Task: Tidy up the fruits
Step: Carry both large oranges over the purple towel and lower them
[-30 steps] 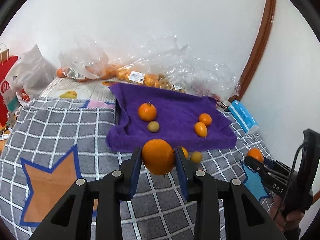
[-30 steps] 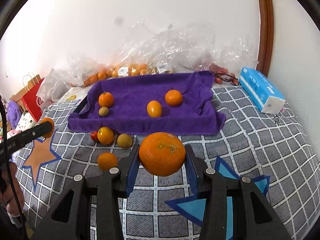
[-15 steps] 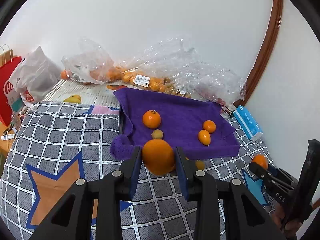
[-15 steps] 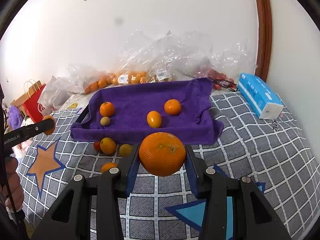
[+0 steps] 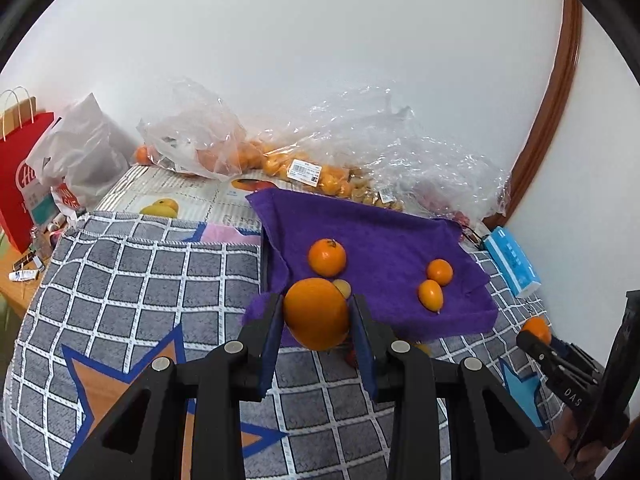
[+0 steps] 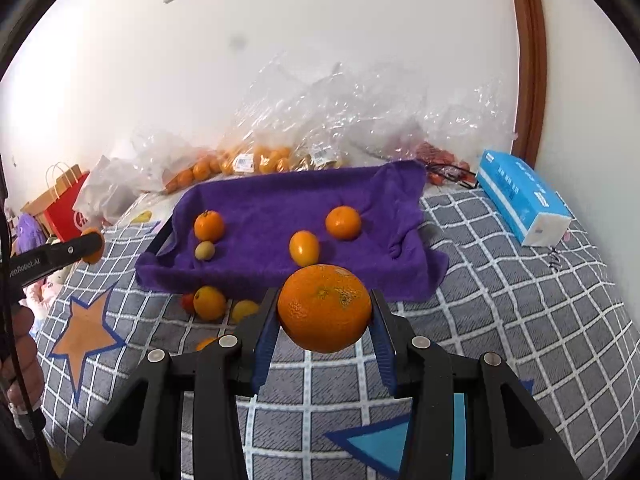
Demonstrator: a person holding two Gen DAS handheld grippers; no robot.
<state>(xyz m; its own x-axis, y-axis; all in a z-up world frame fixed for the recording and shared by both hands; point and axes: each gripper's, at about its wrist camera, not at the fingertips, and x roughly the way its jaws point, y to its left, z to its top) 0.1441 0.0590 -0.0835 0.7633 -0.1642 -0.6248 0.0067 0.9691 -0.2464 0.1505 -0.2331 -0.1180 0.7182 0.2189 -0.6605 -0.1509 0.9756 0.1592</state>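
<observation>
My left gripper [image 5: 316, 316] is shut on a smooth orange [image 5: 316, 314], held above the near left corner of the purple towel tray [image 5: 384, 240]. My right gripper [image 6: 324, 314] is shut on a larger, rougher orange [image 6: 324, 314] in front of the tray [image 6: 296, 204]. On the towel lie a tangerine [image 6: 208, 225], a small yellowish fruit [image 6: 204, 250], an oval orange fruit [image 6: 304, 246] and another tangerine [image 6: 343, 222]. Several loose fruits [image 6: 209, 302] rest on the checked blanket just before the tray. Each gripper appears in the other's view at the edge.
Clear plastic bags of oranges [image 5: 256, 160] lie along the wall behind the tray. A blue tissue pack [image 6: 524, 204] sits at the right, a red paper bag [image 5: 20, 176] and white bag at the left. The grey checked blanket [image 6: 520, 300] covers the surface.
The left gripper with its orange has drawn back and risen a little, so the tray looks farther and lower. The right gripper has risen slightly, still holding its orange.
</observation>
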